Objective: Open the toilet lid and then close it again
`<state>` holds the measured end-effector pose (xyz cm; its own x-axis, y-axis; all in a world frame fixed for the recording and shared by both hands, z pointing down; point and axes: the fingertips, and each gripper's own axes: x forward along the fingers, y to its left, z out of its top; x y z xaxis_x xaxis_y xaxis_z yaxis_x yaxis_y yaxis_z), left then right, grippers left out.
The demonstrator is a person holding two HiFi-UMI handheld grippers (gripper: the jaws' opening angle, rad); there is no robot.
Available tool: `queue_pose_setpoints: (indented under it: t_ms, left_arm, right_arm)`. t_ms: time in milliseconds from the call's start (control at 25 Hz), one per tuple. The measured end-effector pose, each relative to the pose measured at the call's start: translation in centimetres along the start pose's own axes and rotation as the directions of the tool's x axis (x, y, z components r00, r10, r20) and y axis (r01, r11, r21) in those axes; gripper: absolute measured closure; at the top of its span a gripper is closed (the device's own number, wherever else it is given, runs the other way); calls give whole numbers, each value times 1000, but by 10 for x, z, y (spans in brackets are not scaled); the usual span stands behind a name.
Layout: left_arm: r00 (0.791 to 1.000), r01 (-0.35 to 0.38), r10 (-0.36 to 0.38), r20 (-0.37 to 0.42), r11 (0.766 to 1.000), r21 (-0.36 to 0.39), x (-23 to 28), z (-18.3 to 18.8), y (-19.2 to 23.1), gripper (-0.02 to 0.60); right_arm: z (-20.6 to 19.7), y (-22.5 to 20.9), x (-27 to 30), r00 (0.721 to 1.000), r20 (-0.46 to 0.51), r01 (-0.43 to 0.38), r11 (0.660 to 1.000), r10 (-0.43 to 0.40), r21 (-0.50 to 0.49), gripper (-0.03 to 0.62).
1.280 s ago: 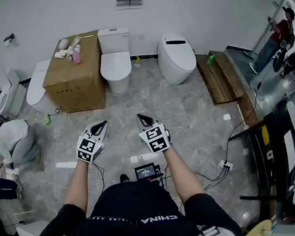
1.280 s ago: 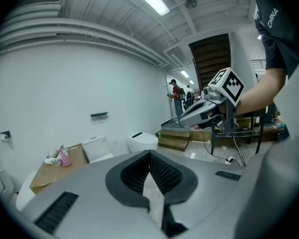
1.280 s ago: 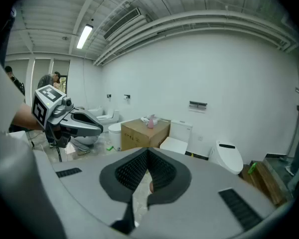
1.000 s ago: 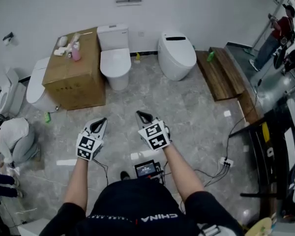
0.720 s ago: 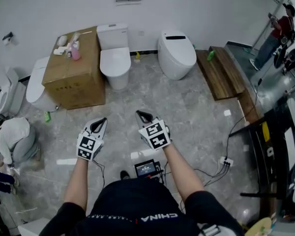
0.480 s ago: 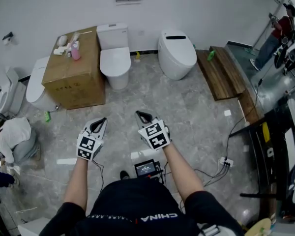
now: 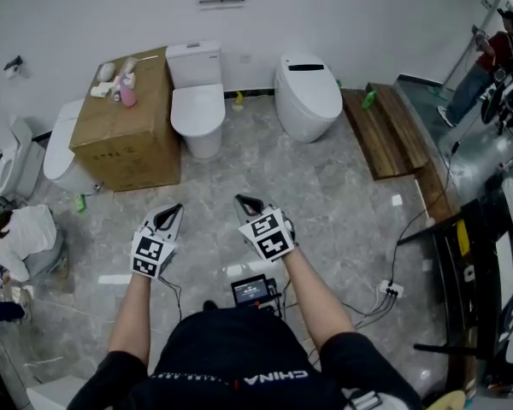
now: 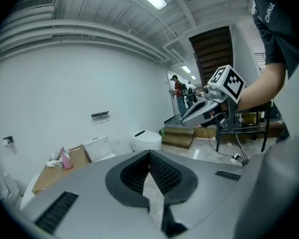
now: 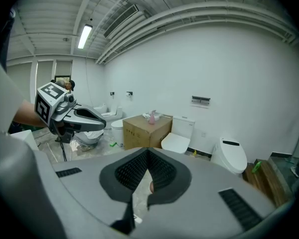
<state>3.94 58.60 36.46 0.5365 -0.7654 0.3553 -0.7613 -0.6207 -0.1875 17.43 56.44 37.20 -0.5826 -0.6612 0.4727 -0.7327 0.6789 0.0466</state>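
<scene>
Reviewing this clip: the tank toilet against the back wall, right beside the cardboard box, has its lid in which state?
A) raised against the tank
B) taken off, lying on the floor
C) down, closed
C: in the head view the toilet lid lies flat and closed, next to the cardboard box.

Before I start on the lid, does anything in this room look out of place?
Yes: a large cardboard box stands on the floor close beside the closed white toilet, with a pink bottle on top.
</scene>
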Motion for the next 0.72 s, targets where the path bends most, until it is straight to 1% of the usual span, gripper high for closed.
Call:
queue_pose_setpoints:
  t_ms: [200,360,440,560,720]
  left_arm:
    - [1000,-28,28,-11,1000,-10,24,2,-2,572]
    - [998,-37,36,-44,999,-21,41,-11,7,572]
    - [998,-38,37,-51,999,-28,54,-15,21,572]
    - [998,-28,26,-54,999,-34,79,-22,54,572]
    - [999,10,-12,-49,999,-38,118,-28,105,572]
  right_arm:
    - [-15,-29,11,999,-23,-28,999,28,23,582]
    - [-19,-47,31,999,-36,-38,999,39,25,582]
    - [-15,-56,49,998,-43,-37,999,38,23,582]
    - [-5,-70,86,998,-54,-35,999,36,23,582]
    - [13,-95,137,998,-67,-5,999,7,40,582]
